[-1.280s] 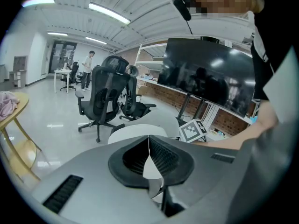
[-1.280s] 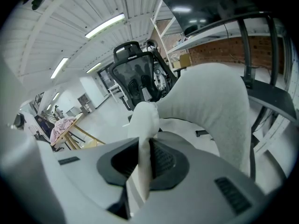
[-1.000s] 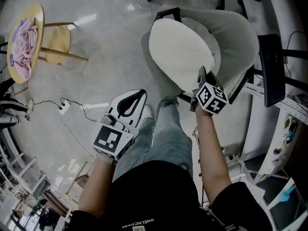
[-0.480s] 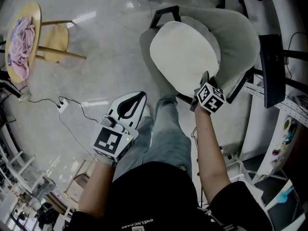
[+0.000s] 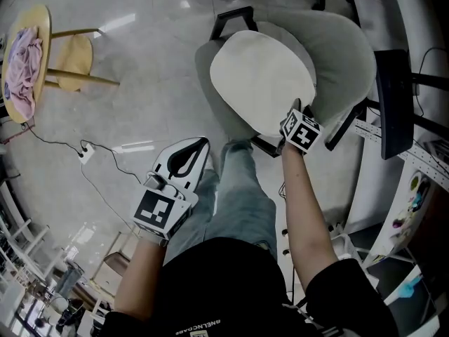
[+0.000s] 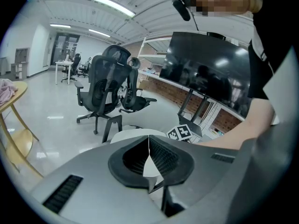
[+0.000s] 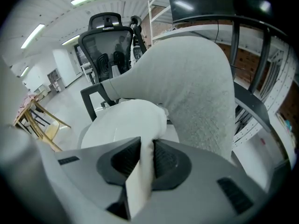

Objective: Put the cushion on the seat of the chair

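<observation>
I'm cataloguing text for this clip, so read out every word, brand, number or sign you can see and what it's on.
Black shirt: one line of white letters, upside down and too small to read.
Cube on left gripper, cube on right gripper: square patterns only, no letters or digits.
Cushion, monitor: no text visible.
</observation>
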Demonstrator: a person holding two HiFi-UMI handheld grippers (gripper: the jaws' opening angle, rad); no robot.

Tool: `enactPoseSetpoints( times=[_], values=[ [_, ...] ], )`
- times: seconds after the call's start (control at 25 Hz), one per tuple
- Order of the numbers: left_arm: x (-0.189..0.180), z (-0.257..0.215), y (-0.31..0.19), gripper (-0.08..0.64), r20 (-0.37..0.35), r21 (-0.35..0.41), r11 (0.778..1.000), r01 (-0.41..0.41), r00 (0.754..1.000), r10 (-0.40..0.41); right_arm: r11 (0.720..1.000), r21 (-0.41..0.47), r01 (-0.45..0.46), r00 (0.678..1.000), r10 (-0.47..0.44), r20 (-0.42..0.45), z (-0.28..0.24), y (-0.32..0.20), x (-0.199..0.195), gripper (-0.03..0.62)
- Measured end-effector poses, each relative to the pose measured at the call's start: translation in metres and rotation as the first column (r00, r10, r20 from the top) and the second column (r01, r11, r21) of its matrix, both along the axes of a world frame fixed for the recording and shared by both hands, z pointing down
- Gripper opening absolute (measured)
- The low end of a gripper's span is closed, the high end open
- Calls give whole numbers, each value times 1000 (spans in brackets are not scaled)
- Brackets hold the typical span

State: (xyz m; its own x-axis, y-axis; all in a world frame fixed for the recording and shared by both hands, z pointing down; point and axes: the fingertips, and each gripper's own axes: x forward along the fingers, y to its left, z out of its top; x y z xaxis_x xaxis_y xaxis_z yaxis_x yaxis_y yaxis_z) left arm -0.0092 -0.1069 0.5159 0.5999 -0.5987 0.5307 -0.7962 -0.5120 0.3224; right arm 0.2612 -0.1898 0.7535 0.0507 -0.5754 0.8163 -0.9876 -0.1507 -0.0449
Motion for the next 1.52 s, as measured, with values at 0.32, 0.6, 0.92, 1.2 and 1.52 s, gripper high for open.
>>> enactPoseSetpoints(
  times=[0.32, 0.6, 0.92, 1.2, 1.52],
  values=[
    [13, 9, -15, 12, -6, -20, 1000, -3, 1000, 3, 997, -76, 15, 1000, -17, -25, 30, -18, 15, 63],
    [10, 16, -26, 12, -5, -41, 999, 19, 1000, -19, 991, -130, 23, 998, -30, -53, 53, -35, 28, 66],
    [8, 22, -28, 12, -9, -61, 997, 46, 999, -47, 980, -199, 26, 996, -41, -73, 77, -40, 36, 78],
    [8, 25, -25, 12, -14, -80, 995, 64, 998, -65, 970, -241, 15, 995, -37, -87, 88, -42, 41, 104],
    [6, 23, -24, 12, -10, -76, 994, 75, 997, -76, 960, -282, 6, 998, -23, -56, 98, -44, 38, 260]
  ],
)
